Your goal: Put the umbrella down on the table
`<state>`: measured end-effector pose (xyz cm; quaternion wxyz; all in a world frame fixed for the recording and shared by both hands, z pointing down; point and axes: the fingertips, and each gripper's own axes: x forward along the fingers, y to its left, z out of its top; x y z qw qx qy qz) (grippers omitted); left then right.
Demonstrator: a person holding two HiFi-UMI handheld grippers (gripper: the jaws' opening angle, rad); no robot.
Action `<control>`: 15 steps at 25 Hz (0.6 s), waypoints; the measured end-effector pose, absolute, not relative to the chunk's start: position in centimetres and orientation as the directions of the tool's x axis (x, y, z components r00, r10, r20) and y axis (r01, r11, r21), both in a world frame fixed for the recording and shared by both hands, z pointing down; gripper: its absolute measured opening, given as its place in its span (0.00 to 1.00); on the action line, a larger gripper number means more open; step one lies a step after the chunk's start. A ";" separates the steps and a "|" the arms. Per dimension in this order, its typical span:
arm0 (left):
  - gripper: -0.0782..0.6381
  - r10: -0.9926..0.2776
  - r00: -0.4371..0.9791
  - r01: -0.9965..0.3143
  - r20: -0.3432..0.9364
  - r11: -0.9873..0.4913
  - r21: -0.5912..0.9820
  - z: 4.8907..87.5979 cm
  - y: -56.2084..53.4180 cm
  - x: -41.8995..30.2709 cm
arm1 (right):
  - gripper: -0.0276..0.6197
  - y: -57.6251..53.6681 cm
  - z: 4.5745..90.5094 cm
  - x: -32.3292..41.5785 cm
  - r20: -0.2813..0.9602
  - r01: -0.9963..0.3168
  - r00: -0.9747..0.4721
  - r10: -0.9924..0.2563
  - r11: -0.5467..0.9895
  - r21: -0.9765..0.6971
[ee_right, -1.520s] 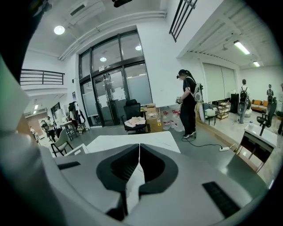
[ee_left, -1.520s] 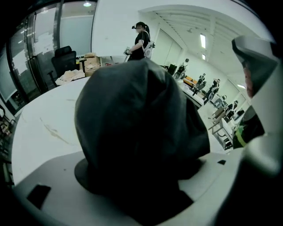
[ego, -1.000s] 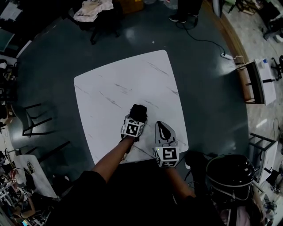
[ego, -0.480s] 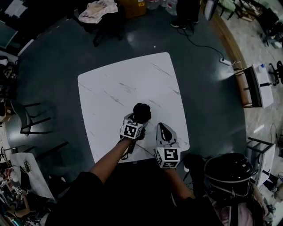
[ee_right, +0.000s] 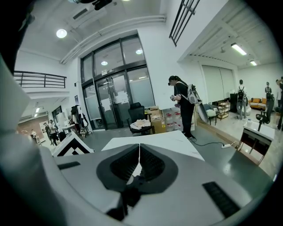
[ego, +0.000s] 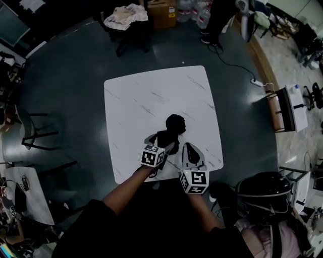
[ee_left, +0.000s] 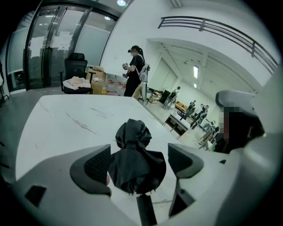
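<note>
Off the table's (ego: 141,95) left edge stands a black chair (ego: 38,132) on the dark floor. Over the table's near edge the left gripper (ego: 162,141) hangs with its jaws spread wide. The folded black umbrella (ego: 172,130) lies on the tabletop, near that edge and right of the table's middle. Its near end sits between the spread jaws and its bunched far end points toward the table's middle. In the left gripper view the right pad stands clear of the fabric; the left pad is just beside it, and touch cannot be told. Just right of the umbrella, over the same near edge, the right gripper (ego: 189,146) has its jaws pressed together with nothing between them. Beyond the table's far edge a chair draped with cloth (ego: 126,17) stands beside a cardboard box (ego: 162,12). Off the table's right edge a white power strip (ego: 258,82) lies on the floor.
</note>
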<state>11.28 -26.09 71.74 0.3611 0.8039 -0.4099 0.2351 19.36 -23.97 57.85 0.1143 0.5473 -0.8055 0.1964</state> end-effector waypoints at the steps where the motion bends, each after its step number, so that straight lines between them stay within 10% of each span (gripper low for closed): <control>1: 0.67 -0.503 0.553 -0.829 0.664 -0.406 0.383 71.1 -25.2 10.4 | 0.07 -23.0 57.6 18.3 0.399 -0.926 -0.375 -0.837 0.325 -0.191; 15: 0.67 -0.818 0.429 -0.891 0.383 -0.314 0.328 56.5 -15.5 -6.6 | 0.07 -14.2 50.8 1.0 0.321 -0.864 -0.503 -0.803 0.481 -0.151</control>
